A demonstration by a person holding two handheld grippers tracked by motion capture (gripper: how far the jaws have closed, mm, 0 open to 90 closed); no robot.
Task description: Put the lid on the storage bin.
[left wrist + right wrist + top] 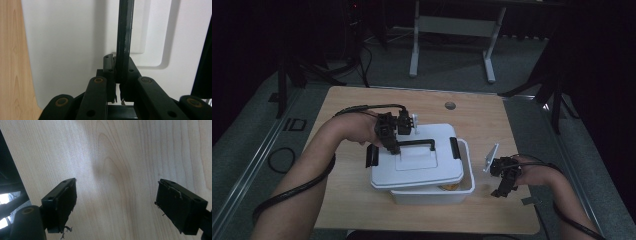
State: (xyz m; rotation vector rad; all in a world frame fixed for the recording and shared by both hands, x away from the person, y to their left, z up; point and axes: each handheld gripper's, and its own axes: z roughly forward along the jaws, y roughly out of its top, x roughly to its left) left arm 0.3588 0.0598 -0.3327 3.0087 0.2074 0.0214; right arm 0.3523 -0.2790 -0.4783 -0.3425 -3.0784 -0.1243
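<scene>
A white plastic box point(432, 195) stands mid-table, its white lid point(417, 165) sitting askew on top, shifted left and back so the box's right rim shows. Something yellowish point(448, 187) shows inside. My left gripper point(393, 146) is shut on the lid's black handle point(418, 143). In the left gripper view the handle bar point(124, 37) runs up from between the jaws of the left gripper point(119, 71), over the lid point(70, 50). My right gripper point(504, 186) hovers over bare wood right of the box. It is open point(117, 202) with nothing between its pads.
Black latches point(371, 156) point(455, 148) hang at the lid's two ends. The wooden table point(492, 120) has a round cable hole point(450, 105) near its far edge. A small grey tag point(528, 201) lies near the right front. White desk legs point(414, 50) stand beyond the table.
</scene>
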